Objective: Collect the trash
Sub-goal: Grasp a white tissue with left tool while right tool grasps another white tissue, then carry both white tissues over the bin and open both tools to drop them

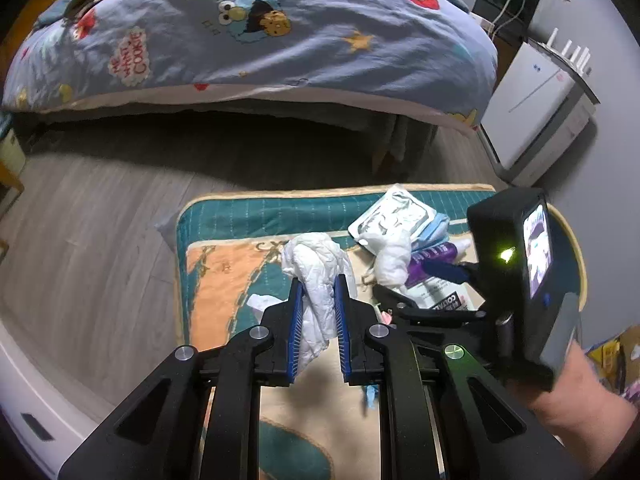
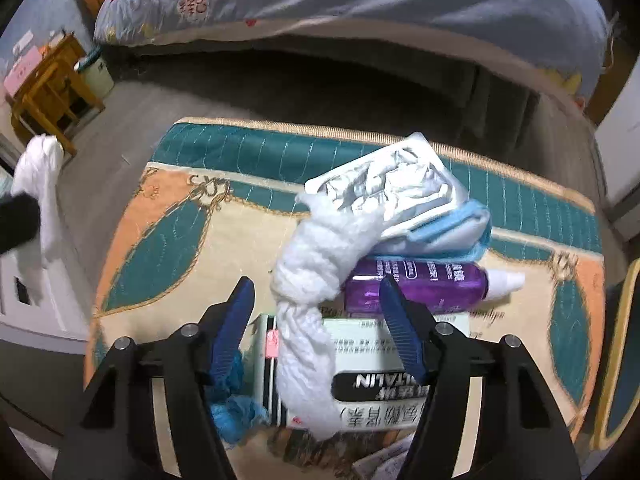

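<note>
My left gripper point(image 1: 318, 284) is shut on a crumpled white tissue point(image 1: 316, 264) and holds it above the patterned rug point(image 1: 224, 276). The same tissue point(image 2: 38, 184) shows at the far left of the right wrist view. My right gripper point(image 2: 316, 288) is open over a trash pile on the rug point(image 2: 168, 232). A twisted white tissue point(image 2: 308, 308) lies between its fingers, on a white and green box point(image 2: 372, 364). Behind are a purple spray bottle point(image 2: 436, 284), a crumpled silver-white wrapper point(image 2: 384, 188) and a blue mask point(image 2: 456, 232). A blue crumpled scrap point(image 2: 234, 412) lies by the left finger.
A bed with a blue cartoon quilt point(image 1: 256, 32) stands beyond the rug, dark space under it. A white appliance point(image 1: 532, 108) stands at the right wall. A wooden stool point(image 2: 48, 84) stands far left. A white unit point(image 1: 24, 396) is at the near left. Grey wood floor point(image 1: 88, 216) surrounds the rug.
</note>
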A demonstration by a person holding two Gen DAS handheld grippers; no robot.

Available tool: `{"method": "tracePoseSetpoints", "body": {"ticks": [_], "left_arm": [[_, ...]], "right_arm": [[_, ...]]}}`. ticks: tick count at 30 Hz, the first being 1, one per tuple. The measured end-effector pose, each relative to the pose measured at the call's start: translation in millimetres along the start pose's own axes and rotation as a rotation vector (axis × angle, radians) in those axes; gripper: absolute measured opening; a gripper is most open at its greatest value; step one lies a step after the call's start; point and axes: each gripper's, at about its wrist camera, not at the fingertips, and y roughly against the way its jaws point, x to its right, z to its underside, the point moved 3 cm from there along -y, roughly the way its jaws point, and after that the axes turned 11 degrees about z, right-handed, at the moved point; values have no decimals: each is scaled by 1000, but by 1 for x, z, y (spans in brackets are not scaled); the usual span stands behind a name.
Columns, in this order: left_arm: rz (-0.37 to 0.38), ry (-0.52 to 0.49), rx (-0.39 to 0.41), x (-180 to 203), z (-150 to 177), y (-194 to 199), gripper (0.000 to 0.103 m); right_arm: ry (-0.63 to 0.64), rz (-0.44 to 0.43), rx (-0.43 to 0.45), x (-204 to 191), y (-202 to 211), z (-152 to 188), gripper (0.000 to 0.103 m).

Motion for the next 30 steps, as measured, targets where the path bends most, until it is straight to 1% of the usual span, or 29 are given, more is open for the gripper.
{"method": "tracePoseSetpoints", "body": {"ticks": [1, 2, 3, 4, 6, 8, 12, 14, 18, 25, 30], "left_arm": [[4, 8, 2, -1, 0, 1, 16], [8, 13, 4, -1, -1, 1, 16], [9, 15, 6, -1, -1, 2, 16], [10, 13, 8, 1, -1, 3, 16], [14, 6, 10, 4, -2, 3, 16], [15, -1, 9, 6, -2, 3, 16], [25, -2, 20, 13, -5, 5, 16], [34, -7, 31, 20, -8, 7, 16], [40, -27, 45, 34, -12, 8, 16], [22, -91, 42, 65, -15, 0, 16], [26, -123, 38, 86, -16, -8, 16]], "right_arm": [[16, 4, 4, -2, 0, -1, 60], [30, 6, 11, -5, 1, -1, 47], [48, 7, 15, -8, 1, -2, 31], [53, 6, 1, -9, 0, -1, 26], [37, -13, -18, -6, 0, 1, 24], [19, -31, -20, -2, 4, 2, 23], [-37, -81, 19, 14, 25, 0, 23], [-55, -93, 31, 20, 33, -2, 23], [-106, -113, 49, 45, 54, 1, 23], [-188, -118, 72, 93, 84, 16, 23], [-240, -99, 96, 139, 105, 31, 23]]}}
